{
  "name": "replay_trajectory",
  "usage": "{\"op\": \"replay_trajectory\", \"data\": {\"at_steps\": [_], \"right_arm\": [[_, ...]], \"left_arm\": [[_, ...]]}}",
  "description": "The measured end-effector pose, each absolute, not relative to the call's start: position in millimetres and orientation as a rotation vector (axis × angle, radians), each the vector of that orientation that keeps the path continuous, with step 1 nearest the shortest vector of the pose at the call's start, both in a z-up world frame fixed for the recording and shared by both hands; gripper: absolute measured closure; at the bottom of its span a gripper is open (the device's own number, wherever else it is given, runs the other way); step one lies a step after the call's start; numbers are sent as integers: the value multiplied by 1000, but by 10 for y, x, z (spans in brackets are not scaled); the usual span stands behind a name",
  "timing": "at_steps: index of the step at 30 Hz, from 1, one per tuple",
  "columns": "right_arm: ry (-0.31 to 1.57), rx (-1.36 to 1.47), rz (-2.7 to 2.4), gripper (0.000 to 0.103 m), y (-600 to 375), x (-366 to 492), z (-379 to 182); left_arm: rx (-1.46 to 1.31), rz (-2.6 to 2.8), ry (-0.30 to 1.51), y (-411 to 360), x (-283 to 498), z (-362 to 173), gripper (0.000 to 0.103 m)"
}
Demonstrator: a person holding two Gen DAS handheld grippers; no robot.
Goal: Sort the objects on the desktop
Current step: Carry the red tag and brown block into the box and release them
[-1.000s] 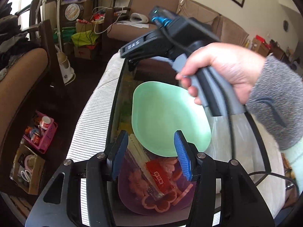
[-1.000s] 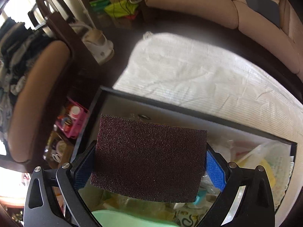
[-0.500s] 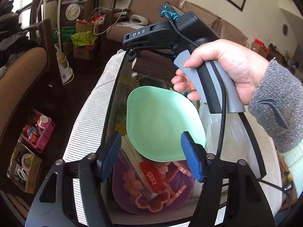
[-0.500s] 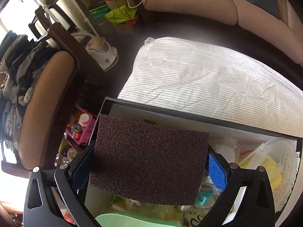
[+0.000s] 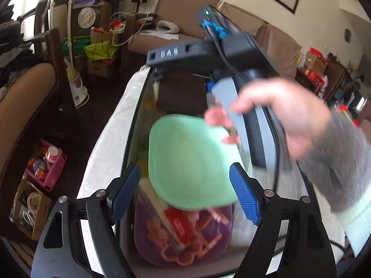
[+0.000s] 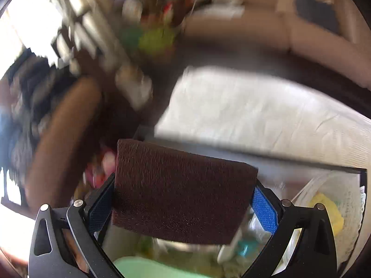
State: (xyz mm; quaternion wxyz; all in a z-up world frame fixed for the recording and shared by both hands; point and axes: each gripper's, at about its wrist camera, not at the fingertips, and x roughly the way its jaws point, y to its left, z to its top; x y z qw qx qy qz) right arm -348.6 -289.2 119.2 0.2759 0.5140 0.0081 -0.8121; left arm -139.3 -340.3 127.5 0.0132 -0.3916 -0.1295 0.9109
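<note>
Dark brown and coarse-grained, the abrasive pad [image 6: 183, 190] sits clamped edge-to-edge in the right claw [image 6: 185, 206], spanning its whole width and jutting toward 12 o'clock above the black-rimmed box [image 6: 324, 165]. It looks light and fairly stiff, with a gritty face that should not slip — a hold across its two short edges, as here, seems the sound one, though a hard squeeze might bow it. The right wrist view is smeared by motion, so what lies under the pad is hard to name. The left claw [image 5: 185, 190] has just been opening and stands released, its blue pads clear on either side of the mint-green plate [image 5: 190, 159], which rests tilted in the box, over a purple tray [image 5: 148, 238] of orange cutters [image 5: 185, 252] at 6 o'clock. That plate looks like thin, smooth plastic — light, rigid, a bit slippery, best taken by the rim. At 2 o'clock a hand [image 5: 289, 120] in a grey sleeve grips the right tool's handle.
</note>
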Motion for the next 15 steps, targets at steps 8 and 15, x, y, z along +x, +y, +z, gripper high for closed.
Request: {"op": "replay_trajectory", "data": {"at_steps": [8,15], "right_arm": [[-146,1445,-2024,0,-2626,-3396,1526],[-59,1406,-2085,0,-2379,-3256,1879]], "left_arm": [[-1189,2900,-617,-3782,-2012,1499,47],[-1293,2875,-532,-3514,-1989,1334,29]]}}
